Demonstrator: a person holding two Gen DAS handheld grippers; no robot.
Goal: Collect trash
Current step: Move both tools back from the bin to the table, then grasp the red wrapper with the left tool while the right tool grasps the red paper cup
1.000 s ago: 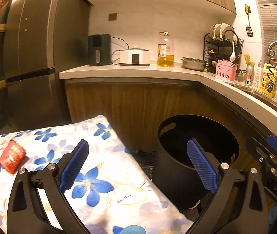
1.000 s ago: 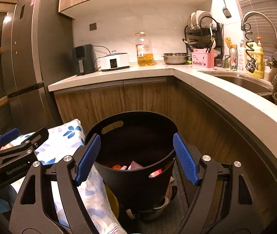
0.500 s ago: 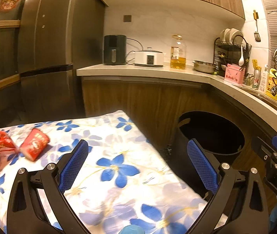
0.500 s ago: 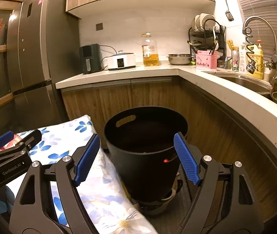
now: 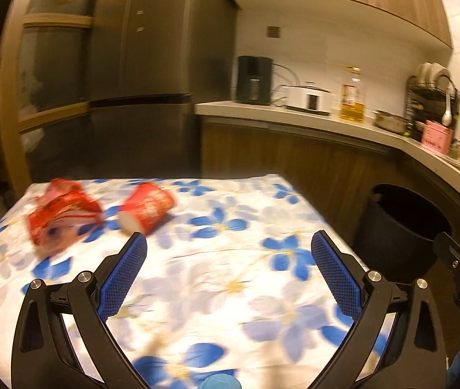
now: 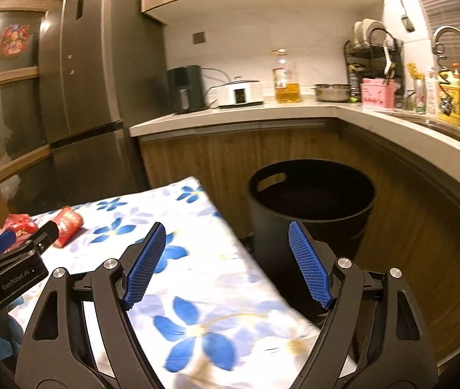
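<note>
Both grippers, left (image 5: 229,267) and right (image 6: 226,261), have fingers apart, empty. The red cup (image 5: 147,211) and wrapper (image 5: 60,218) lie on the tabletop's far left; blurred, probably light, crushable: pinch the cup's sides gently.

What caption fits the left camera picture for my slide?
Open left tongs over a flowered tablecloth, facing a red paper cup and crumpled red wrapper.

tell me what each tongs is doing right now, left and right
left tongs: open, holding nothing
right tongs: open, holding nothing
</note>
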